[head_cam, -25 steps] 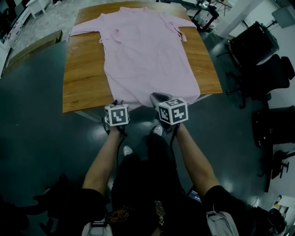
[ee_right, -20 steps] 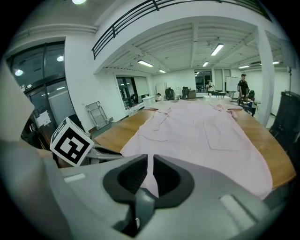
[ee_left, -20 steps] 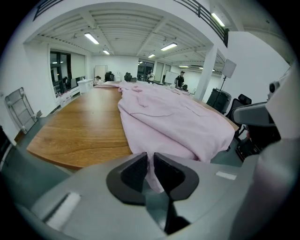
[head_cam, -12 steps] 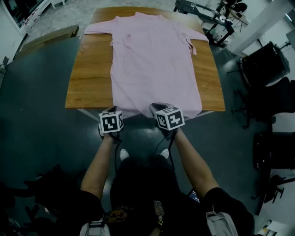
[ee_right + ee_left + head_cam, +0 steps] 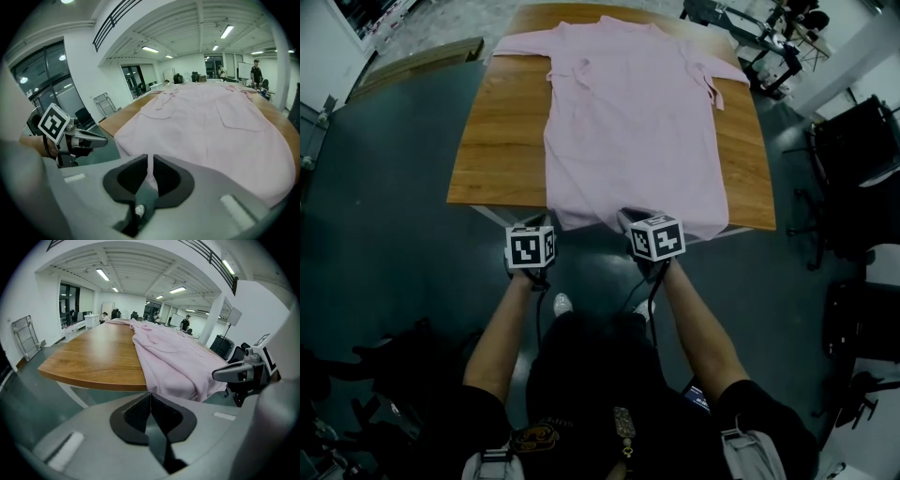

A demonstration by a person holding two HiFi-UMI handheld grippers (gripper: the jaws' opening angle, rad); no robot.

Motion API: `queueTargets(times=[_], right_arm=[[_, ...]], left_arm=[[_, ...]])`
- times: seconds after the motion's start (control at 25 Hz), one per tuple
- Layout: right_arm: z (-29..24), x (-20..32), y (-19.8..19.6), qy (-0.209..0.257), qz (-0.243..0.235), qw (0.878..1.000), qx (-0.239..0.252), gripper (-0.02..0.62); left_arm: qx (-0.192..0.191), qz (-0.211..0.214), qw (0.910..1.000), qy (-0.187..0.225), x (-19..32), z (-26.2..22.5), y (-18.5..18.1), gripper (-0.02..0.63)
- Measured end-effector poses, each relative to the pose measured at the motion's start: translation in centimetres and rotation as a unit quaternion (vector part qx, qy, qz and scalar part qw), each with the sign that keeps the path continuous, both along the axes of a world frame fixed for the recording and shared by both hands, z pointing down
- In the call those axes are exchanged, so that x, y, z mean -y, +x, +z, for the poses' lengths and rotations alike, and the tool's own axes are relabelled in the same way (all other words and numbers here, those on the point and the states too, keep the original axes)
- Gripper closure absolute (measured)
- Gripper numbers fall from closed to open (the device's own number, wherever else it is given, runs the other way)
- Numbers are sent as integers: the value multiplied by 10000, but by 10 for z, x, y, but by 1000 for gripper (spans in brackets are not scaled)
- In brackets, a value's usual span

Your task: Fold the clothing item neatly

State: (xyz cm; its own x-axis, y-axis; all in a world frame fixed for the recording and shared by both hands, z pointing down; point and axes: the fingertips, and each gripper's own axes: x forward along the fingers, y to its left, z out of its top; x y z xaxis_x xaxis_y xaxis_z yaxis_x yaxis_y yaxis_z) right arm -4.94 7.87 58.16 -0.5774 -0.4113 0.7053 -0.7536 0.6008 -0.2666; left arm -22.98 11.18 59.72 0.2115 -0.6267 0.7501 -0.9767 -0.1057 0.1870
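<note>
A pink shirt point(image 5: 633, 112) is lying flat along the middle of a wooden desk point(image 5: 497, 150), its long axis running from the near edge straight to the far edge. The collar point(image 5: 605, 19) is pointing at the far edge and the hem point(image 5: 623, 217) is hanging just over the near edge, in front of the person. One sleeve point(image 5: 520, 42) is reaching toward the far left corner, and the other point(image 5: 722, 80) is angling toward the right edge.

The right gripper point(image 5: 150, 161) is pinching the hem near its middle, a thin strip of pink cloth showing between its nearly closed jaws. The left gripper point(image 5: 150, 397) is hovering below the near edge, just beside the hem's left corner, its jaws pressed together on themselves. Both grippers are pointing forward and down at the desk's near edge.
</note>
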Motion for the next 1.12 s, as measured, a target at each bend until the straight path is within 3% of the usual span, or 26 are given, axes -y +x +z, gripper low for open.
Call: queueTargets(times=[0.2, 0.32, 0.4, 0.44, 0.72, 1.12], right_arm=[[-2, -9, -6, 14, -103, 9999, 16, 557], [-4, -17, -7, 18, -185, 9998, 26, 557], [-3, -20, -3, 14, -203, 9998, -4, 557], [-2, -20, 1, 9, -191, 9998, -25, 557], [8, -19, 15, -80, 51, 9999, -44, 557], [13, -14, 39, 46, 631, 9980, -61, 557]], left_arm=[[-109, 305, 9994, -82, 5, 16, 28, 498], [-111, 341, 9992, -191, 9, 31, 38, 483], [-64, 258, 9994, -216, 12, 37, 37, 512], [-55, 204, 9996, -203, 14, 37, 36, 592], [-134, -24, 9999, -9, 0, 16, 15, 592], [-46, -224, 9996, -167, -14, 25, -37, 592]])
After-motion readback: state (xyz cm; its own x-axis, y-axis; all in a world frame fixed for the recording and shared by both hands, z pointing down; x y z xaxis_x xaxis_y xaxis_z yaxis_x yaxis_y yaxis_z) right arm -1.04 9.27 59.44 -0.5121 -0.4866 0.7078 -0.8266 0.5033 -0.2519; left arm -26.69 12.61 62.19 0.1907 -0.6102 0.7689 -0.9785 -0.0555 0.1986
